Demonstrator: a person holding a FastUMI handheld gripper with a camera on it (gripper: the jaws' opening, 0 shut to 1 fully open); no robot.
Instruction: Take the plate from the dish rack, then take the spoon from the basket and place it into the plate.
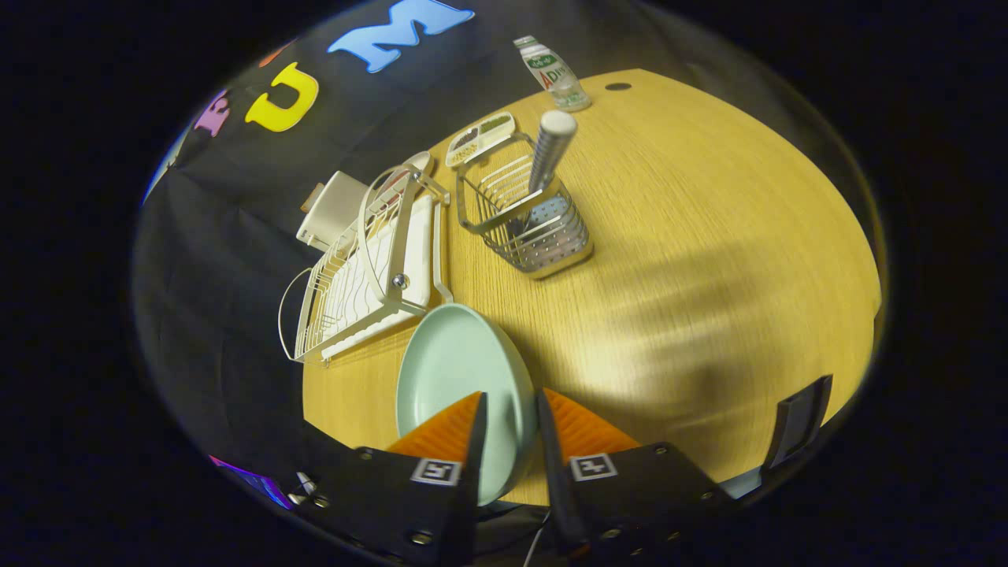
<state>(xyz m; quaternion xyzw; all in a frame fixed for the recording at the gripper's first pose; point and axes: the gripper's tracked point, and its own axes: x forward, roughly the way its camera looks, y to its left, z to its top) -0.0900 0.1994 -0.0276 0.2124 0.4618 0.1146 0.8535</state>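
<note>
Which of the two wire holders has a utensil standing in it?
The silver wire basket, beyond the gripper shut on the pale green plate; the white dish rack holds none.

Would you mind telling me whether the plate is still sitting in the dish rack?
No, the plate sits between the tongs, beside the dish rack.

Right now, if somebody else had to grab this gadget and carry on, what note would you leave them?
Gripper: jaws closed on the rim of the pale green plate, carried over the wooden table.
Dish rack: beyond the plate, holds no plate now.
Wire basket: beside the rack, spoon standing in it, handle up.
Done: plate taken from the rack.
Left: set the plate down, let go, fetch the spoon from the basket, lay it in the plate.
</note>
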